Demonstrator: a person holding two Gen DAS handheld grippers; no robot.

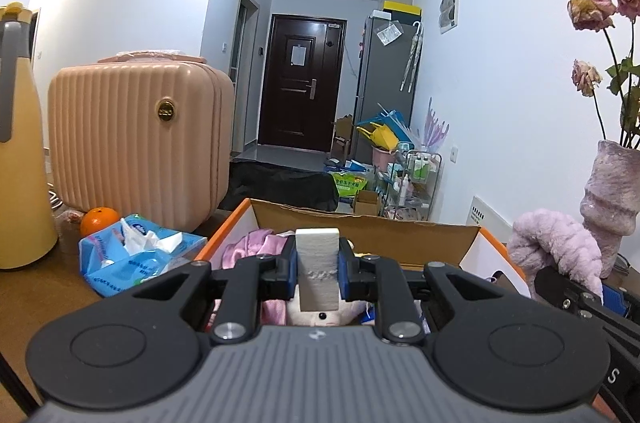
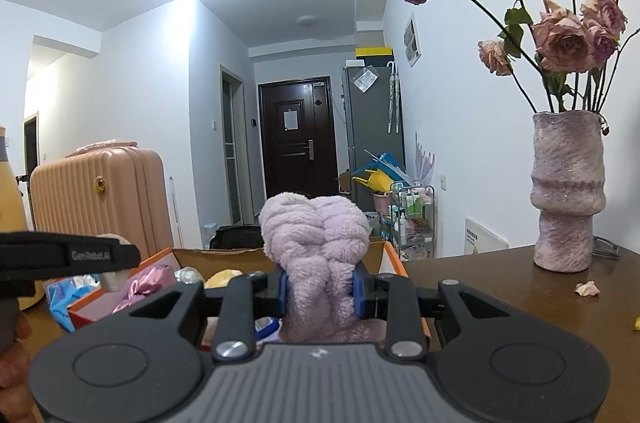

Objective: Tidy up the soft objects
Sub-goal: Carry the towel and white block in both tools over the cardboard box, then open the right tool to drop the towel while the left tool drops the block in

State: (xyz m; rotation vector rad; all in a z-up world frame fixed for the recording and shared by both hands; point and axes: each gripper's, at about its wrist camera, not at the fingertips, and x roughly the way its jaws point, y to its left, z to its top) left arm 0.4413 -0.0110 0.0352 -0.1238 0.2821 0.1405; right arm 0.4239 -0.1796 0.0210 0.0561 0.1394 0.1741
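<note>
My left gripper (image 1: 318, 263) is shut on a white foam block (image 1: 318, 243) that stands upright between its blue pads. It hangs over an open cardboard box with orange edges (image 1: 360, 219), which holds a pink satin cloth (image 1: 256, 243) and a pale pink plush toy (image 1: 320, 319). My right gripper (image 2: 320, 289) is shut on a fluffy lilac cloth (image 2: 316, 235), bunched above the jaws, near the box's right side (image 2: 384, 255). The same cloth (image 1: 556, 247) shows at the right in the left wrist view.
A pink ribbed suitcase (image 1: 140, 139), an orange (image 1: 100, 219), a blue tissue pack (image 1: 136, 255) and a yellow flask (image 1: 20, 163) stand left of the box. A lilac vase of dried roses (image 2: 568, 195) sits on the brown table at the right, with a fallen petal (image 2: 587, 288) nearby.
</note>
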